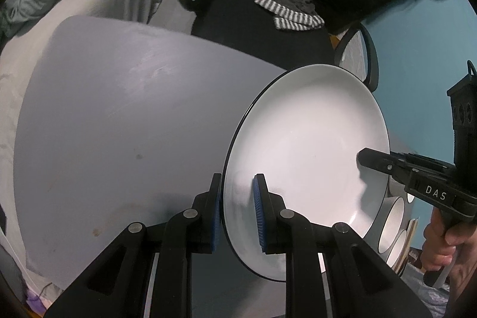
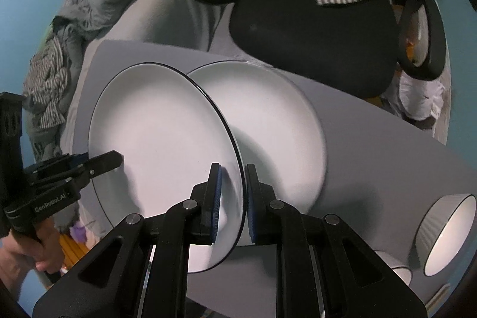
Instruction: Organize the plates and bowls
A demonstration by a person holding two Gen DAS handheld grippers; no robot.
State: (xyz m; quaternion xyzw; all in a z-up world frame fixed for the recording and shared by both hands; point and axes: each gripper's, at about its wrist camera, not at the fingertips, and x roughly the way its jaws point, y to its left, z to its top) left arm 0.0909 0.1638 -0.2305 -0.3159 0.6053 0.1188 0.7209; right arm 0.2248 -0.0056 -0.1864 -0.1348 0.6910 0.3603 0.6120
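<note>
- Plate is clamped at opposite rim edges by left gripper and right gripper, lifted and tilted.
- Second plate lies just behind on the table; lowering level onto it is advised.
- Bowls stand far right.

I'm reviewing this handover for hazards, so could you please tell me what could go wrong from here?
1. The black-rimmed white plate is held on edge only at its rim, by the left gripper and right gripper; uneven pulls might twist it loose.
2. A second white plate lies right behind it on the grey table; lowering could knock them together.
3. The ribbed white bowl sits nearby and could be bumped.
</note>
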